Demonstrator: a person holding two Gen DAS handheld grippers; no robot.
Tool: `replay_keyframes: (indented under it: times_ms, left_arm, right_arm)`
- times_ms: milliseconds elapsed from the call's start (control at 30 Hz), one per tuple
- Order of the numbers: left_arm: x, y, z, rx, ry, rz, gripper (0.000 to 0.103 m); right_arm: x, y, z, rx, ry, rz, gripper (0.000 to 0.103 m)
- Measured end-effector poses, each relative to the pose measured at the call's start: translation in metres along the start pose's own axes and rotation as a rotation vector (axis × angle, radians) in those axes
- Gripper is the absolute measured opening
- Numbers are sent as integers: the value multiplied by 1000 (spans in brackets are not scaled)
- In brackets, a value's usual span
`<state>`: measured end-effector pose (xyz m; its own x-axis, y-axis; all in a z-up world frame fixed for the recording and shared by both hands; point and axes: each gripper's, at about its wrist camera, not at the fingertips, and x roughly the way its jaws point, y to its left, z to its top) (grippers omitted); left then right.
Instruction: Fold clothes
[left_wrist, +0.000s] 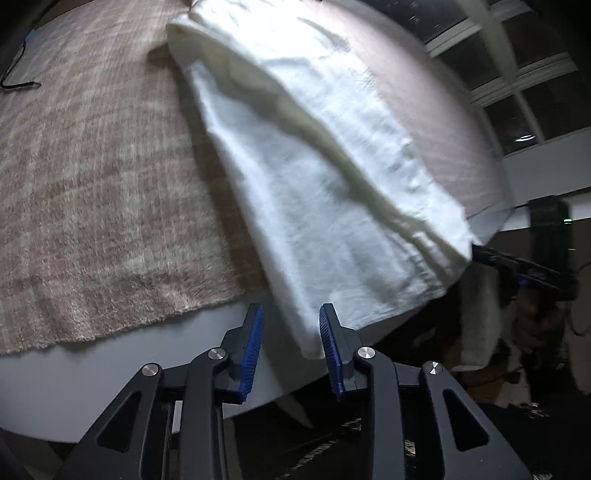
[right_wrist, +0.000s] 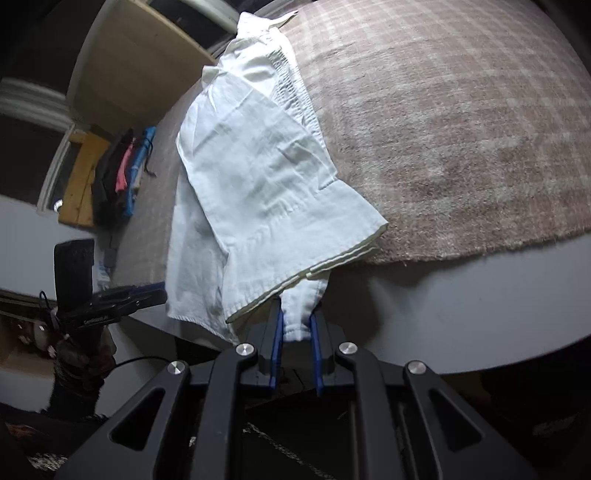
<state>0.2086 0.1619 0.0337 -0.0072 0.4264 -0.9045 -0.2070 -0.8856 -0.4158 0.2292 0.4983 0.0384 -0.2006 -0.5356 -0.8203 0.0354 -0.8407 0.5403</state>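
L wrist view: one white garment (left_wrist: 325, 177) lies lengthwise on a pinkish plaid blanket (left_wrist: 96, 192) that covers a white table (left_wrist: 44, 384). Its near end hangs past the table edge and drops between the two blue pads (left_wrist: 252, 343) of the left gripper (left_wrist: 291, 314). Pads stand apart; cloth touches the right pad, gap shows at the left one, so no clamp. The right gripper (left_wrist: 524, 267) shows at the garment's right corner, dark, partly hidden by cloth. Windows (left_wrist: 517, 74) behind, upper right.

R wrist view: same single garment (right_wrist: 255, 177), folded over in layers, near hem off the blanket (right_wrist: 461, 129) edge onto bare table (right_wrist: 480, 310). Right gripper (right_wrist: 297, 325) has its 2 blue pads (right_wrist: 277, 332) close together, pinching one bunched strip of the hem. Left gripper (right_wrist: 125, 299) sits at far left beside the garment's other corner; its fingers can't be read here. One pile of coloured clothes (right_wrist: 125, 173) on a wooden shelf (right_wrist: 81, 184) in the background.
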Motion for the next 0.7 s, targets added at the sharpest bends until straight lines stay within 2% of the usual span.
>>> replay_keyframes:
  times_ms: [100,133,167,200,300,400,500,700]
  left_arm:
    - [10,-4,-3,-9,10,-11,25]
    - [12,-6,-3,-4,12,-26,21]
    - [15,-8,-3,3,16,-40,6]
    - [16,-10,-3,10,14,-50,4]
    - [10,-9,-2,-7,-9,-103,2]
    - [-9,-2,1,-53,-39,-188,2]
    - [-31,2,9,-76,-84,-232,2]
    - [-72,14,41,-127,-182,-305,2]
  right_arm:
    - [7,2,0,-37,10,-21,13]
    - [9,0,0,-34,14,-18,13]
    - [10,-2,-1,-26,18,-10,13]
    - [11,-4,-1,-17,20,-2,13]
    - [7,-10,-1,13,11,44,13]
    - [-5,-15,7,66,-12,124,13]
    - [-16,-19,17,112,-34,197,13]
    - [-28,-9,70,104,-72,243,9]
